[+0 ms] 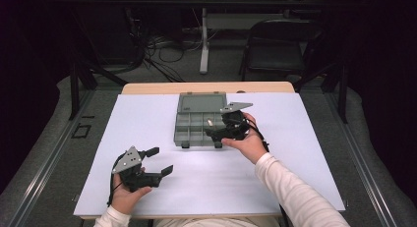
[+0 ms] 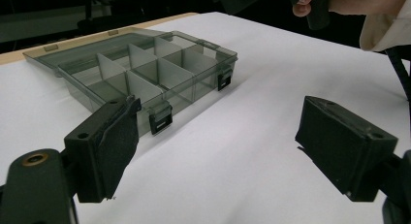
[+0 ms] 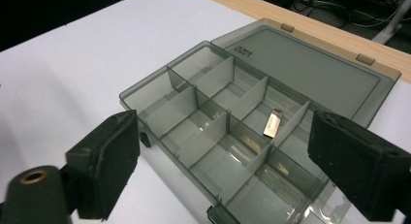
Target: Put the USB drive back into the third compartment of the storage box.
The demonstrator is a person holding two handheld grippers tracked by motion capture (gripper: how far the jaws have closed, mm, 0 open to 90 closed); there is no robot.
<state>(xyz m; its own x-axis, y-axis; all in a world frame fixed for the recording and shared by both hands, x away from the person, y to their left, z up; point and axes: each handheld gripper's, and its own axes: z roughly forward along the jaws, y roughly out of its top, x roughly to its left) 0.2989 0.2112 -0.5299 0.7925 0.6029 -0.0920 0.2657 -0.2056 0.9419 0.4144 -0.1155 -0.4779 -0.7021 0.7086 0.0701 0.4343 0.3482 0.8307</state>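
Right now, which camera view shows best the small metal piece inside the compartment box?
The right gripper view: the small metal piece leans against a divider, clearly visible. In the high view it is a tiny pale speck. From the left gripper view I cannot make it out.

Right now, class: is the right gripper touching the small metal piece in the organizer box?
Apart. In the right gripper view, the right gripper stands open above the box; the metal piece lies free.

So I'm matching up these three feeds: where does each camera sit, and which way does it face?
High view: above the person's side, facing forward and down on the table; forearms, left gripper, right gripper.
Left gripper view: low on that gripper, looking across its open jaws to the organizer box; the other hand farther off.
Right gripper view: over the box, jaws open; metal clip inside.
All share the box.
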